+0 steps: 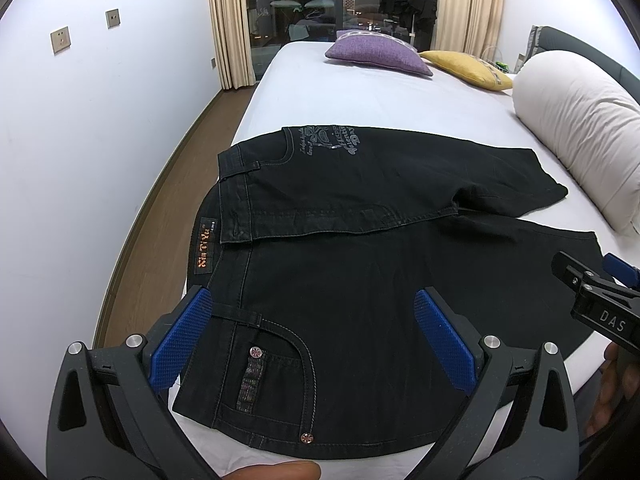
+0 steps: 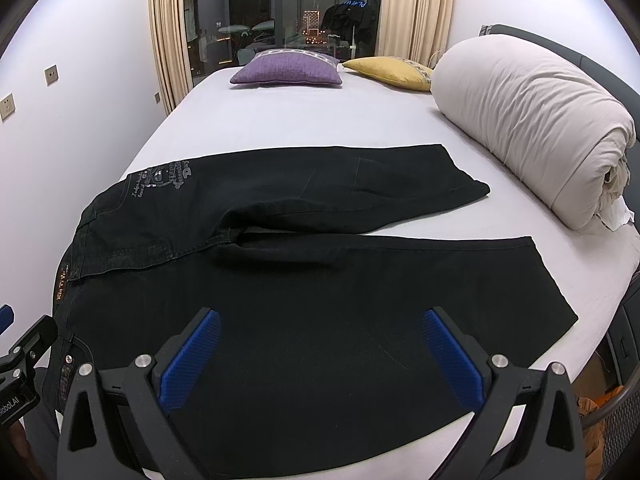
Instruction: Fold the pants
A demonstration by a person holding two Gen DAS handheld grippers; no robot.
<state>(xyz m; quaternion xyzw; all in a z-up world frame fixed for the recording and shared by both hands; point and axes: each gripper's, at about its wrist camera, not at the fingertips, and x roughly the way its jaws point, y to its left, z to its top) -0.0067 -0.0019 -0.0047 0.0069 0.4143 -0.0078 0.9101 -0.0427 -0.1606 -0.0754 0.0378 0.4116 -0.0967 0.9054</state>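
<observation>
Left claw (image 1: 314, 340): jaws spread wide, holding nothing, poised above the near front pocket (image 1: 276, 376) at the waist end of the black jeans (image 1: 360, 272). Right claw (image 2: 320, 354): likewise wide and empty, over the near leg (image 2: 360, 280) around mid-length.

The jeans lie on the bed (image 2: 304, 120), close to its near edge, waistband (image 1: 236, 196) toward the left and hems toward the right. The fly is open, with 1 waist flap laid over the other, exposing the inner brand label (image 1: 206, 246). The 2 legs lie apart in a shallow V, the far leg (image 2: 360, 176) ending short of the rolled duvet (image 2: 528, 124). A purple cushion (image 2: 286, 70) and a yellow cushion (image 2: 390, 72) sit well clear at the far end.

Assessment: no fold is yet made. The garment appears only spread out. Remaining, by my judgement: bring 1 leg over the other lengthwise, then fold hem toward waist.
</observation>
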